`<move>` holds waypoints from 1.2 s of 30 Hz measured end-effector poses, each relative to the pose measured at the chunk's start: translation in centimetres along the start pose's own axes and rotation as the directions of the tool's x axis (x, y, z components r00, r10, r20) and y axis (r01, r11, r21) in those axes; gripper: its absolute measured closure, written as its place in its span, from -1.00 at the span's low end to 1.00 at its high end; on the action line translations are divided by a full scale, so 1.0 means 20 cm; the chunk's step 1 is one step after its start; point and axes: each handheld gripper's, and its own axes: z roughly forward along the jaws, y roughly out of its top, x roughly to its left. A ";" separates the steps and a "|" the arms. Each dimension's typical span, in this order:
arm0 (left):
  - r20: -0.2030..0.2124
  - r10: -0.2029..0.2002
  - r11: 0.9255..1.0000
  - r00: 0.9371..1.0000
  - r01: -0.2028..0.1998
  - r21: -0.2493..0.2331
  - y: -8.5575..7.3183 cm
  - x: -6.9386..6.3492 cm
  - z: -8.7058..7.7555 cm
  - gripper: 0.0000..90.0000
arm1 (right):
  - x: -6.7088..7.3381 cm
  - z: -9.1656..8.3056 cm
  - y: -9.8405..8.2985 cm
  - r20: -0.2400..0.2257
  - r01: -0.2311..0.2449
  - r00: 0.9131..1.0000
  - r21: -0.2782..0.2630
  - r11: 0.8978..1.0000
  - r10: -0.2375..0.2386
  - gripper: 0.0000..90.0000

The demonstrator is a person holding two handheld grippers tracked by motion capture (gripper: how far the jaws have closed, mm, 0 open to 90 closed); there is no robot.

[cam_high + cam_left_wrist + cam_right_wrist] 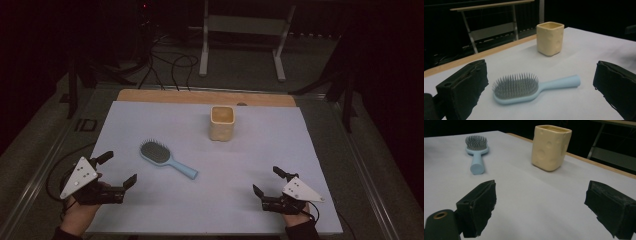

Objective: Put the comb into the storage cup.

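Observation:
A light blue hairbrush point(165, 158) with grey bristles lies flat on the white table cover, its handle pointing toward the front right. Behind it stands a cream, square-sided cup point(222, 122), upright and empty as far as I can tell. My left gripper point(119, 169) rests at the front left, open, a short way from the brush head. My right gripper point(267, 182) rests at the front right, open and holding nothing. In the left gripper view the hairbrush point(524, 87) lies between the jaws, farther off, with the cup point(549, 38) beyond. In the right gripper view the cup point(551, 147) and hairbrush point(476, 152) sit ahead.
The white cover point(280, 150) lies over a wooden table whose far edge point(165, 96) shows as a bare strip. A metal stand point(245, 35) and cables point(170, 65) sit on the dark floor beyond. Metal rails run along both table sides.

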 end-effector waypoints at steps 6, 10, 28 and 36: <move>0.051 0.044 0.999 0.998 -0.045 0.016 0.08 -0.03 0.08 -1.00 | 0.01 0.00 0.00 -0.004 0.003 1.000 0.000 1.000 -0.003 -0.79; 0.089 0.057 0.997 0.994 -0.060 0.041 0.11 -0.05 0.14 -1.00 | 0.01 -0.01 0.00 -0.006 -0.001 1.000 -0.004 1.000 0.001 -0.79; 0.176 0.096 0.988 0.980 -0.115 0.102 0.25 -0.12 0.39 -1.00 | 0.00 -0.02 -0.01 -0.004 -0.006 1.000 -0.008 1.000 0.006 -0.79; 0.208 0.092 0.982 0.974 -0.124 0.142 0.26 -0.16 0.50 -1.00 | 0.01 -0.03 -0.01 -0.006 -0.006 1.000 -0.010 1.000 0.006 -0.79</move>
